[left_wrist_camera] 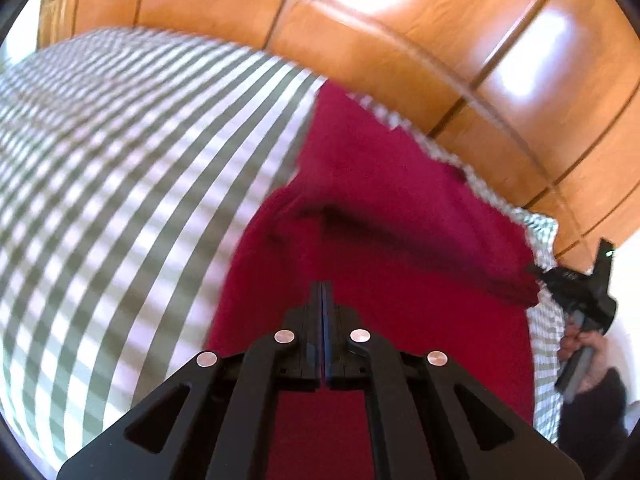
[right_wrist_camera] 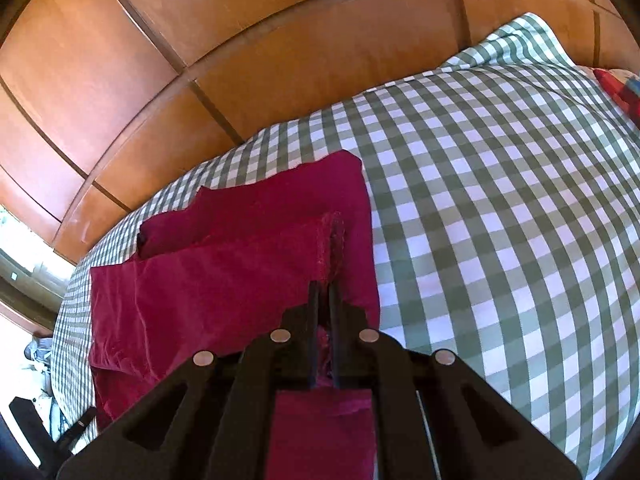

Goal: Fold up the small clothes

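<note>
A crimson garment (right_wrist_camera: 224, 280) lies partly folded on the green-and-white checked bedspread (right_wrist_camera: 500, 220), near the bed's left edge. My right gripper (right_wrist_camera: 324, 292) is shut on a doubled edge of it, with red cloth showing in the narrow gap between the fingers. The left wrist view is blurred. In it the garment (left_wrist_camera: 400, 208) spreads below my left gripper (left_wrist_camera: 322, 288), whose fingers are pressed together with no cloth visible between them. At that view's right edge the right gripper (left_wrist_camera: 538, 274), held by a person's hand (left_wrist_camera: 588, 348), pinches the garment's corner.
A wall of glossy brown wooden panels (right_wrist_camera: 200, 60) runs close behind the bed. A red and blue item (right_wrist_camera: 620, 88) lies at the bedspread's far right. Beyond the bed's left edge, floor clutter (right_wrist_camera: 36, 352) shows. Bare checked cover (left_wrist_camera: 120, 200) spreads left of the garment.
</note>
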`<move>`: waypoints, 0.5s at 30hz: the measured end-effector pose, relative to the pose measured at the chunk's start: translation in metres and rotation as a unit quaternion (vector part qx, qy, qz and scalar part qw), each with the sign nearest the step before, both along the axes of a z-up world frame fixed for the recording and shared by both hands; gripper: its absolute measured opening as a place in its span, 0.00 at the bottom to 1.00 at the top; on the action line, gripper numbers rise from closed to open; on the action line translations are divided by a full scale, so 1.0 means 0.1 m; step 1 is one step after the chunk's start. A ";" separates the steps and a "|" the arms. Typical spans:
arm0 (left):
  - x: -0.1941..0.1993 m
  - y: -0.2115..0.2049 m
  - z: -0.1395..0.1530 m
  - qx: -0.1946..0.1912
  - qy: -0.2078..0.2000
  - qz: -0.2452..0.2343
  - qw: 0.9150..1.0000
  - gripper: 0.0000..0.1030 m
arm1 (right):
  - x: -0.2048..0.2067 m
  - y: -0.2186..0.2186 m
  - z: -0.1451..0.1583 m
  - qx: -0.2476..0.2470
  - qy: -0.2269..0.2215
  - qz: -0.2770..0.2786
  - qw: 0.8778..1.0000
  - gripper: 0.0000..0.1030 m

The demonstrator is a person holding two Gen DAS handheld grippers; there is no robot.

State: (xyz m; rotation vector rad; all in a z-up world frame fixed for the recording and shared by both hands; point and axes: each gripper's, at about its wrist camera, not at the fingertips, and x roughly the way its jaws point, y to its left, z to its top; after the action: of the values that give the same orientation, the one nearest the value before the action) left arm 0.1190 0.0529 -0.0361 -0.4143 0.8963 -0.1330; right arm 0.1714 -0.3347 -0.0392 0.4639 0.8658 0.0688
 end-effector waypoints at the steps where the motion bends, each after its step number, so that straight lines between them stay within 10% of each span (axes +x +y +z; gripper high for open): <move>1: 0.06 -0.05 0.08 0.001 -0.013 -0.008 1.000 0.00 | -0.01 0.01 -0.01 0.004 -0.001 0.001 1.000 0.04; 10: 0.82 -0.29 -0.15 0.135 0.036 0.013 0.990 0.00 | -0.06 -0.03 0.20 0.011 -0.023 0.029 0.999 0.04; 15: 0.83 -0.04 -0.35 0.111 0.065 0.039 0.991 0.00 | 0.04 0.05 -0.07 -0.019 0.011 0.034 0.999 0.07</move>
State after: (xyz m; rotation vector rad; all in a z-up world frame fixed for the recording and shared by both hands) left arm 0.2025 0.0486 -0.0715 -0.2513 1.0093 0.0674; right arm 0.1757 -0.3294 -0.0458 0.4016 0.9034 0.1091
